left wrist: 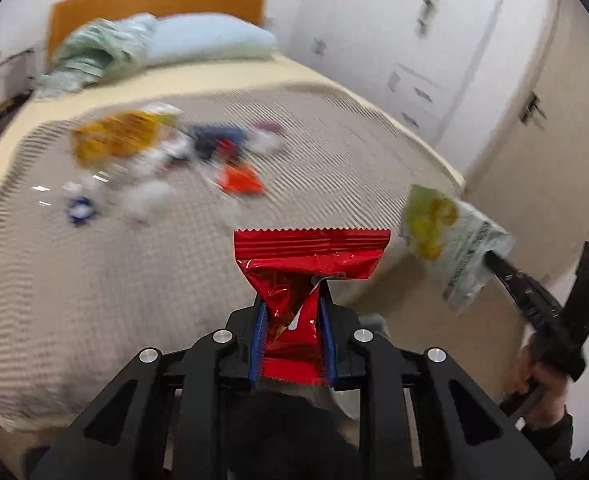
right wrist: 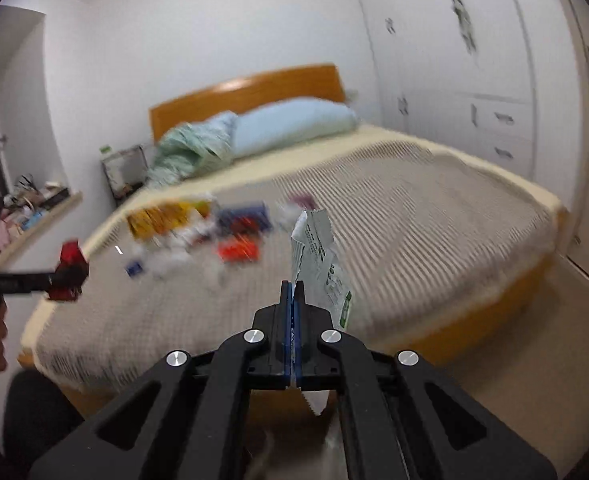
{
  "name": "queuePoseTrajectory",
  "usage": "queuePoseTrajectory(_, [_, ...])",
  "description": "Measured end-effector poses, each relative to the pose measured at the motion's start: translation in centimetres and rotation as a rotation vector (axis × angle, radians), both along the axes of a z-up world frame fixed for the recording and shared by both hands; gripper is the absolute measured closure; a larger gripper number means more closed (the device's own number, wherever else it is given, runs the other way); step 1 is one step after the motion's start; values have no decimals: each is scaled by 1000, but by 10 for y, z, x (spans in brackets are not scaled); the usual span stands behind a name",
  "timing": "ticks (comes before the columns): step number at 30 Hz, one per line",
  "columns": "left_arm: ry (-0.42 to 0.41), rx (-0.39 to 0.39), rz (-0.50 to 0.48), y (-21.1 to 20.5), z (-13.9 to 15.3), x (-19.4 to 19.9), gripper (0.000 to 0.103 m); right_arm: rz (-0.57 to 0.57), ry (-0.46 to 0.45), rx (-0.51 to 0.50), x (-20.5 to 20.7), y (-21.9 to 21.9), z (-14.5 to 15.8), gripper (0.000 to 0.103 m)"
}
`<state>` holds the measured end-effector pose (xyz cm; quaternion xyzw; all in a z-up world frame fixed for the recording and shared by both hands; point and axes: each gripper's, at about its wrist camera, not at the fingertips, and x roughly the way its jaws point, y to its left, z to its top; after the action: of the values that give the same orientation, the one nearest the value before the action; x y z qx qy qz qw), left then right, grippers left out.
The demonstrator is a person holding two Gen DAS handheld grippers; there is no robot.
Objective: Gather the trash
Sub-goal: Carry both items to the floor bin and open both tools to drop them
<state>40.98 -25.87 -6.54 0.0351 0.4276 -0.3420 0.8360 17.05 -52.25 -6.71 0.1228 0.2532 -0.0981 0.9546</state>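
My left gripper (left wrist: 292, 296) is shut on a crumpled red foil wrapper (left wrist: 310, 254), held above the near edge of the bed; the same red wrapper (right wrist: 69, 266) shows at the left of the right wrist view. My right gripper (right wrist: 293, 288) is shut on a pale green and white snack bag (right wrist: 320, 258), which stands up edge-on between its pads. That snack bag (left wrist: 444, 240) also appears at the right of the left wrist view. A blurred pile of trash (left wrist: 166, 160) lies on the blanket: a yellow bag (left wrist: 110, 140), an orange packet (left wrist: 242, 178), blue and white pieces.
The bed (right wrist: 414, 208) has a beige waffle blanket, a blue pillow (right wrist: 294, 126), a green quilt (right wrist: 190, 152) and a wooden headboard (right wrist: 254, 88). White wardrobe doors (right wrist: 454, 80) stand on the right. A cluttered shelf (right wrist: 34, 208) sits at the left. A hand (left wrist: 542, 384) holds the right gripper.
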Motion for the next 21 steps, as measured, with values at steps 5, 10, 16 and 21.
queuePoseTrajectory(5, [154,83,-47,-86,-66,-28,82,-17,146,59,-40,-31,-79,102])
queuePoseTrajectory(10, [220,259,-40,-151,-142,-34,82,37,290,74,-55,-41,-182,102])
queuePoseTrajectory(16, [294,366,-58,-205,-203,-34,82,143,439,26,-32,-39,-301,102])
queuePoseTrajectory(21, [316,414,-77,-237,-237,-31,82,281,562,-147,8,-31,-382,98])
